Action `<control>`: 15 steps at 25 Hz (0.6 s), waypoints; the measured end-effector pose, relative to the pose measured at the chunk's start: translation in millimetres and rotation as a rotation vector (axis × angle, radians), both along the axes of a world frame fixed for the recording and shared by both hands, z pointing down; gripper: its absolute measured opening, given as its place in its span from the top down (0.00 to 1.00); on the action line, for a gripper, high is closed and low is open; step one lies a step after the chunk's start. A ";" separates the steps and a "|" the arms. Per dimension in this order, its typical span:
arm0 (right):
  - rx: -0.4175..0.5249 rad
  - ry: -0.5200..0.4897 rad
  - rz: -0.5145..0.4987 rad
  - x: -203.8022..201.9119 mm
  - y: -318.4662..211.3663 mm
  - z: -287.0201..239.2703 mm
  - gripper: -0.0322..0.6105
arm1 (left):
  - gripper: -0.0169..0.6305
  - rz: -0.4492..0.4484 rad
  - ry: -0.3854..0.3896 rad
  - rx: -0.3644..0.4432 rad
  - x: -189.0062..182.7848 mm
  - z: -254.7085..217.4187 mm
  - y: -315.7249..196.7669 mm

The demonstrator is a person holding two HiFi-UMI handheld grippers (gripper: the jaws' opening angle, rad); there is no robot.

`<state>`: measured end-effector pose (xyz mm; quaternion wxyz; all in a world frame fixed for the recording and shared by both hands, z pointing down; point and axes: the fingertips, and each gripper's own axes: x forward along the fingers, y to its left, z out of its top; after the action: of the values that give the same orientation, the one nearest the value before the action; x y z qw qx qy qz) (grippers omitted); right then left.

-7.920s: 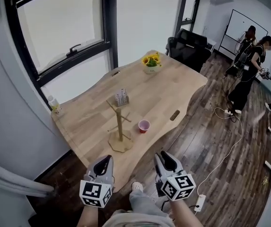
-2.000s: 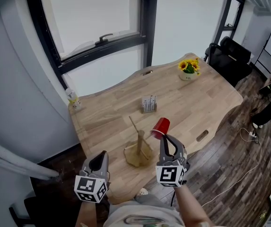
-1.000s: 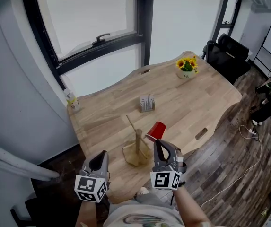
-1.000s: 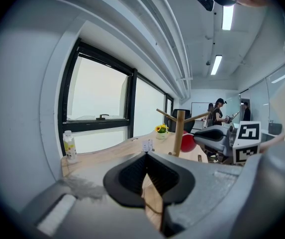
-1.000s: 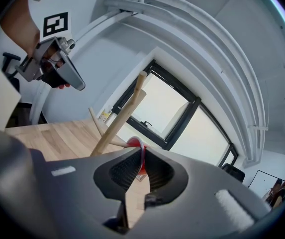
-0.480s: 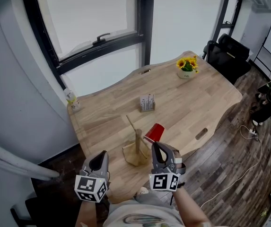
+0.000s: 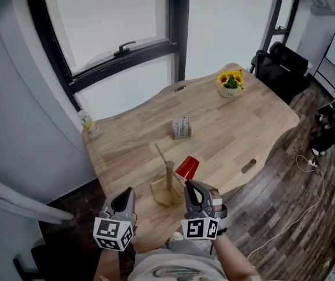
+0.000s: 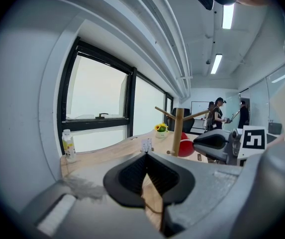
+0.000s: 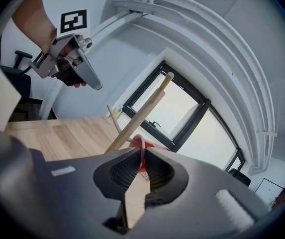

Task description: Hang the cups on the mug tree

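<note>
The red cup hangs just beside the mug tree's post above the table, its rim pinched in my right gripper, whose jaws have just been easing slightly apart, while my left gripper sits closed and empty.

Wooden mug tree, glossy red cup

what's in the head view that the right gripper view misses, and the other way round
Head view only: the sunflower pot and the wood floor. Right gripper view only: the white rim of the red cup nipped in the right tool, whose jaws have just eased open slightly. Both: the mug tree, the cup and the left tool.
</note>
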<state>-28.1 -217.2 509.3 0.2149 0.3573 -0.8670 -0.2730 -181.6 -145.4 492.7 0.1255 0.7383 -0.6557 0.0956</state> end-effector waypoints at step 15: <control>-0.049 0.005 -0.032 -3.1 6.2 12.8 0.90 | 0.97 0.005 0.002 -0.010 5.7 2.3 -4.9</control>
<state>-31.1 -211.0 522.1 0.2212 0.3374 -0.8785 -0.2559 -175.9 -150.3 495.0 0.1296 0.7394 -0.6533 0.0986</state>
